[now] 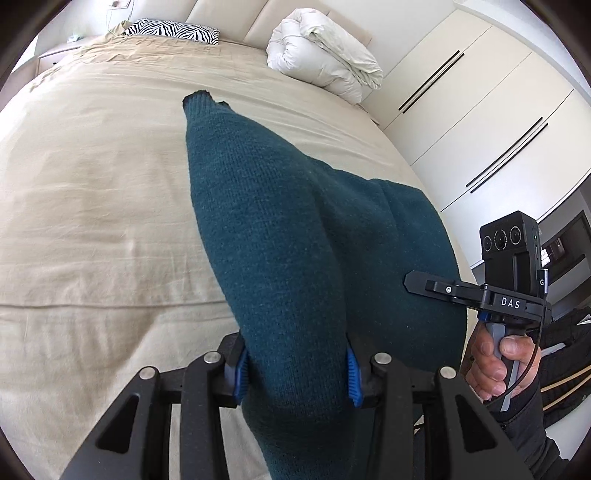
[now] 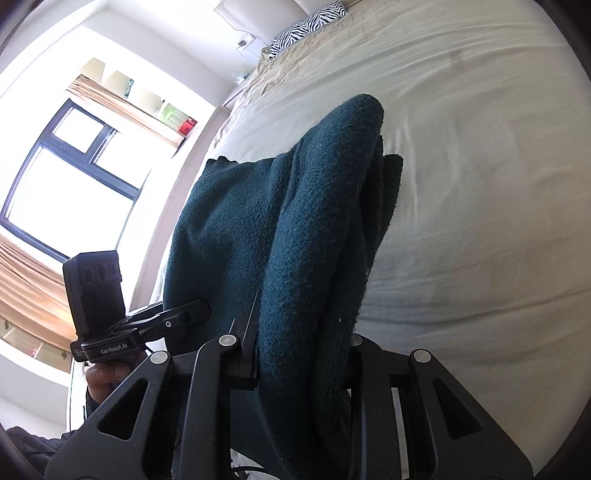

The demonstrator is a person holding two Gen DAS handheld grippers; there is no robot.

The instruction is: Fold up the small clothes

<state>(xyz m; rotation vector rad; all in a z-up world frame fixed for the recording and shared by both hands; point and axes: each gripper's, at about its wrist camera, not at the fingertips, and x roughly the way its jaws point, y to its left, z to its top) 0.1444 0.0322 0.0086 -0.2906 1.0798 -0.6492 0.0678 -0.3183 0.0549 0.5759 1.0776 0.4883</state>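
A dark teal knitted sweater point(image 1: 295, 236) hangs over the beige bed point(image 1: 92, 206), held up by both grippers. My left gripper point(image 1: 295, 376) is shut on a thick fold of it between the blue pads point(image 1: 242, 376). A sleeve end reaches toward the bed's middle. My right gripper point(image 2: 303, 365) is shut on another bunched fold of the sweater point(image 2: 314, 229). The right gripper point(image 1: 424, 282) also shows at the right of the left wrist view, its tips against the sweater. The left gripper point(image 2: 192, 312) shows at the left of the right wrist view.
A rolled white duvet point(image 1: 325, 55) and a zebra pillow point(image 1: 173, 31) lie at the head of the bed. White wardrobe doors point(image 1: 480, 122) stand on the right. A window point(image 2: 66, 177) is beyond the bed's left side.
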